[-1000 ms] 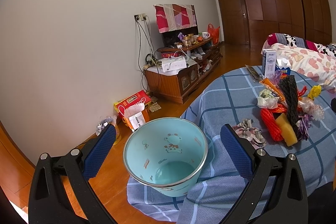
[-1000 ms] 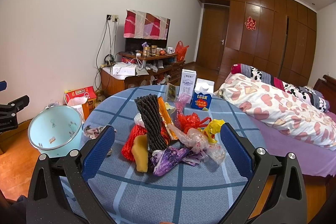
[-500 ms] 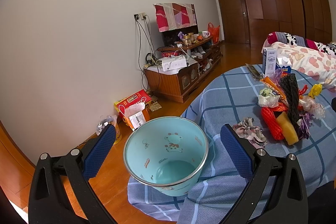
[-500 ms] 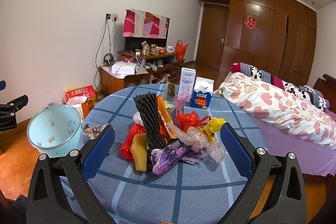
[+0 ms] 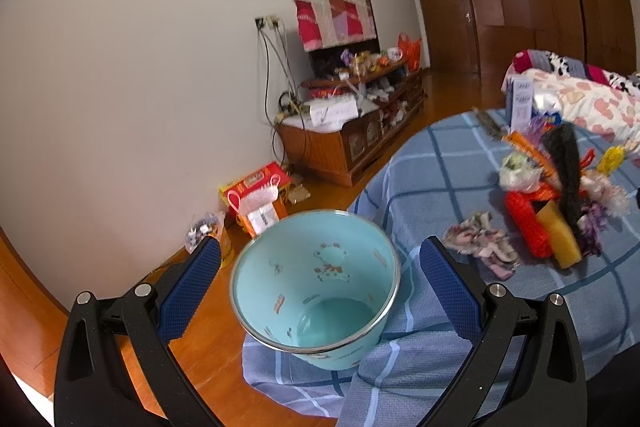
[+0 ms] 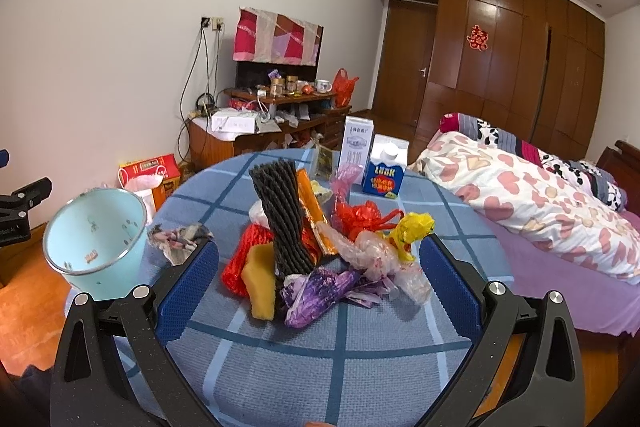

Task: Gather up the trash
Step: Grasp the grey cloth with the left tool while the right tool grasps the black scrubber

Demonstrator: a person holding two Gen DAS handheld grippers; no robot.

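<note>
Trash (image 6: 320,251) lies heaped mid-tabletop (image 6: 304,367), framed by the wide-open, empty right hand-held gripper (image 6: 318,291). Left hand-held gripper (image 5: 318,281), equally wide, brackets the empty light-blue bucket (image 5: 316,287) tilted at the tabletop's edge. Loose wrappers could slip from a pinch; nudged, the bucket might topple floorward.

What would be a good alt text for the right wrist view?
The open right claw frames a pile of colourful trash on a blue checked tablecloth. An empty light blue bin stands at the table's left edge, two cartons stand behind the pile, and a bed lies to the right.
</note>
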